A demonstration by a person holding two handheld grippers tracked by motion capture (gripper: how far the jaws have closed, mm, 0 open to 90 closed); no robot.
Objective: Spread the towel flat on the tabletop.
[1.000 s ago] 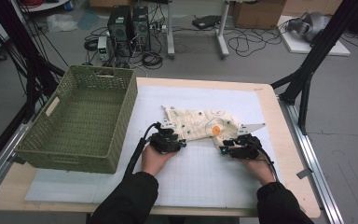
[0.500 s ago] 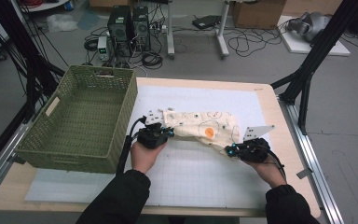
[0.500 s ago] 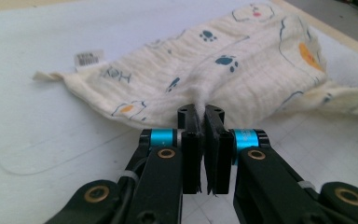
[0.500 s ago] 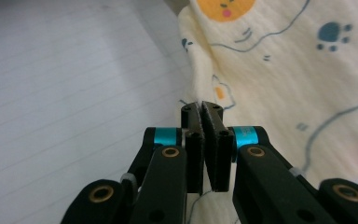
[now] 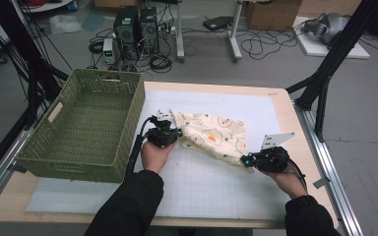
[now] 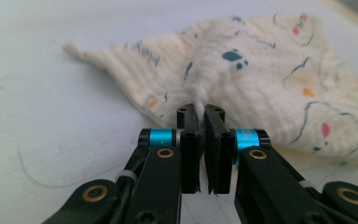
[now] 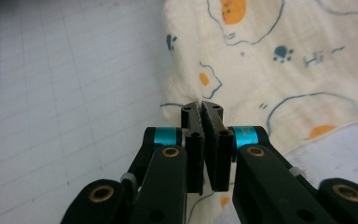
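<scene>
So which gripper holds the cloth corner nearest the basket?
The left gripper: it pinches the cloth corner beside the green basket; the right gripper grips the far corner.

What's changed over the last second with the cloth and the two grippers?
Both grippers closed on the cream printed cloth: the left gripper pinches its near-basket edge, the right gripper its opposite corner. The hands have spread apart, stretching the cloth and lifting it slightly. The green woven basket stayed put.

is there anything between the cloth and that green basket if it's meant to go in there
Nothing lies on the mat between the cloth and the green basket. Only the basket's near wall stands between them, so the cloth must go over it. Both the left tongs and right tongs already pinch the cloth.
</scene>
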